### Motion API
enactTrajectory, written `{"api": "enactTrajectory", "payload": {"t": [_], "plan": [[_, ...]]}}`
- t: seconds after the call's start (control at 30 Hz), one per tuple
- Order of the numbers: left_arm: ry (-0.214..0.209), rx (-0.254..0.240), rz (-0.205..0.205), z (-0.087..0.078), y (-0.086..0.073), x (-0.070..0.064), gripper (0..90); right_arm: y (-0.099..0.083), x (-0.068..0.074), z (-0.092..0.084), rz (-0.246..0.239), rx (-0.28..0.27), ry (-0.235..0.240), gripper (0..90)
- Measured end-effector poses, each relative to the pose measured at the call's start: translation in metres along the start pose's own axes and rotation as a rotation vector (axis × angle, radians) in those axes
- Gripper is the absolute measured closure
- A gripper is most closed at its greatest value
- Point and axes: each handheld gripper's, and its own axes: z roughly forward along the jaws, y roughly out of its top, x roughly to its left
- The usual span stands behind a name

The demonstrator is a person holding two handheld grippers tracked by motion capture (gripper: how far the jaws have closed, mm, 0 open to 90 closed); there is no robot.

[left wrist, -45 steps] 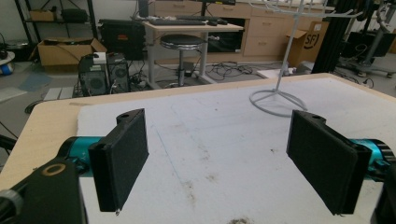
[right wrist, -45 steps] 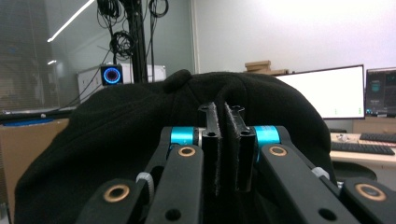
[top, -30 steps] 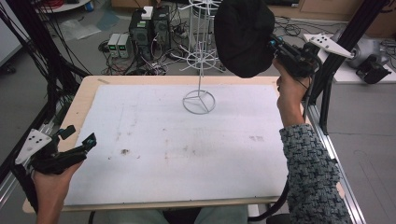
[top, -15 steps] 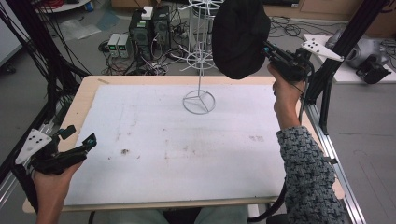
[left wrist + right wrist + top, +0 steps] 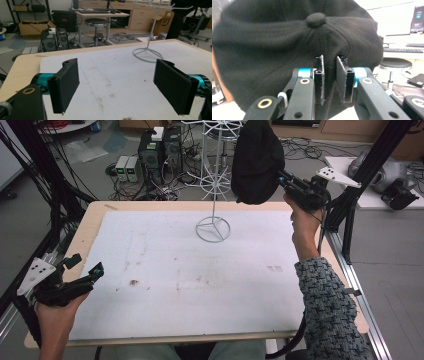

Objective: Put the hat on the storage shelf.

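Black fabric cap at the white wire stand

Right tongs have just been parting, slightly spread, black fabric cap between them, at one o'clock above the white worktop. Left tongs gape empty at eight o'clock. White wire stand; cardboard box lettered "SF".

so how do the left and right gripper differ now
On the left gripper the jaws stand wide apart, empty; on the right gripper they are narrow, have just been opening, with the black cap fabric between. The left gripper sits low by the table; the right gripper is raised by the wire stand. Both have black pads.
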Motion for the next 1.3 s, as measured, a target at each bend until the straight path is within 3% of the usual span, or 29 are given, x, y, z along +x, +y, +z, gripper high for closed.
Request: {"api": "enactTrajectory", "payload": {"t": [0.43, 0.6, 0.8, 1.3], "plan": [[-0.008, -0.004, -0.002, 0.003, 0.001, 0.000, 20.7, -0.006, -0.001, -0.001, -0.001, 0.033, -0.012, 73.7], [-0.016, -0.003, 0.001, 0.006, 0.002, -0.001, 20.7, -0.004, 0.001, -0.005, -0.025, 0.040, -0.022, 69.1], [-0.022, -0.006, 0.003, 0.009, 0.003, -0.002, 20.7, -0.007, 0.002, -0.015, -0.027, 0.020, -0.039, 63.9], [-0.043, -0.001, 0.005, 0.018, 0.004, -0.005, 20.7, -0.021, -0.002, -0.038, -0.042, 0.037, -0.070, 56.5]]}}
